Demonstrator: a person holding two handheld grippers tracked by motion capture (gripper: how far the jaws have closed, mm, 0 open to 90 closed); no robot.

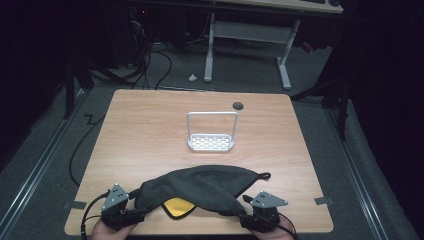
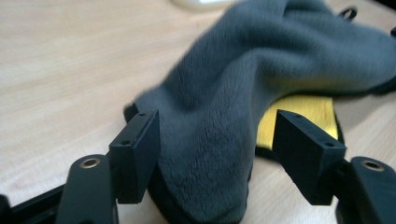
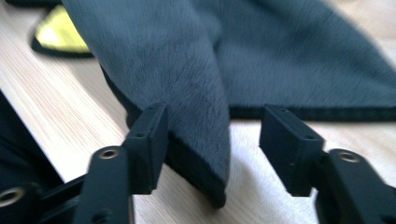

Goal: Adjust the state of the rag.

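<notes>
A: Where is the cloth lying?

B: The grey microfibre cloth (image 1: 200,187) sits on the near edge of the wooden worktop (image 1: 150,130), bunched and partly folded over, with its yellow underside (image 1: 178,208) peeking out at the front. A small black hanging loop (image 1: 263,175) sticks out at its far right corner.

A: And the left tongs (image 1: 131,206)?

B: Released. In the left gripper view a corner of the cloth (image 2: 205,158) lies between the jaws; it touches the left jaw, while the right one stands clear of it.

A: The right tongs (image 1: 241,212)?

B: Also released. In the right gripper view another pointed corner of the cloth (image 3: 196,140) lies between the jaws, against the left one, with bare wood showing before the right one.

A: Anything else on the worktop?

B: A white wire rack with a tall handle (image 1: 211,131) stands well behind the cloth, near the middle, and a dark round cable port (image 1: 238,105) lies just beyond it.
</notes>
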